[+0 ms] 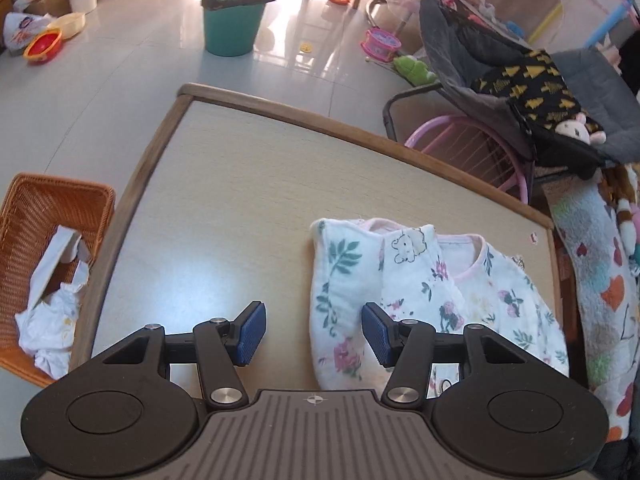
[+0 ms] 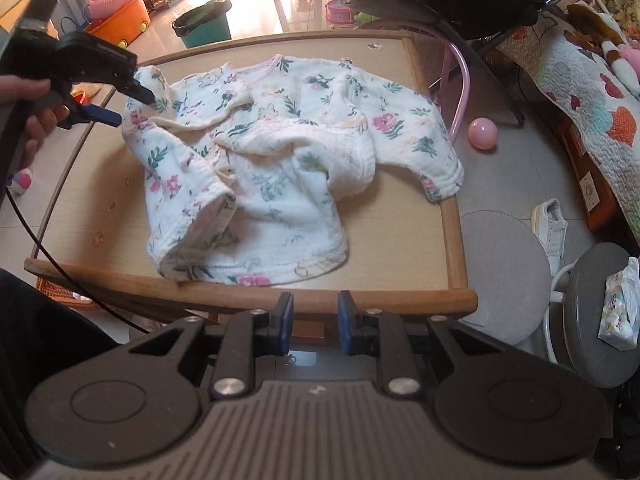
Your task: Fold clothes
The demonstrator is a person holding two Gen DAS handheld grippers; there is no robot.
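- Floral cotton top (image 2: 276, 168), white with pink and green sprigs, lies crumpled on the table (image 2: 400, 236), filling the middle of the surface from near the far edge to the near edge; one sleeve reaches the right edge.
- We judge the fold barely begun: the left sleeve is doubled over the chest, the hem is bunched and rolled.
- Our left gripper (image 1: 310, 332) stands half open over the left side of the garment, one blue ribbed pad above the cloth, the other above bare table; nothing is pinched.
- Our right gripper (image 2: 313, 322) hovers off the near edge, jaws narrowly parted and empty.
- Next move, in our judgement, calls for flattening the body before taking the right sleeve across.
- Fabric looks soft, quilted and limp; it should slump when lifted. Tabletop is smooth laminate with a rounded wooden rim.
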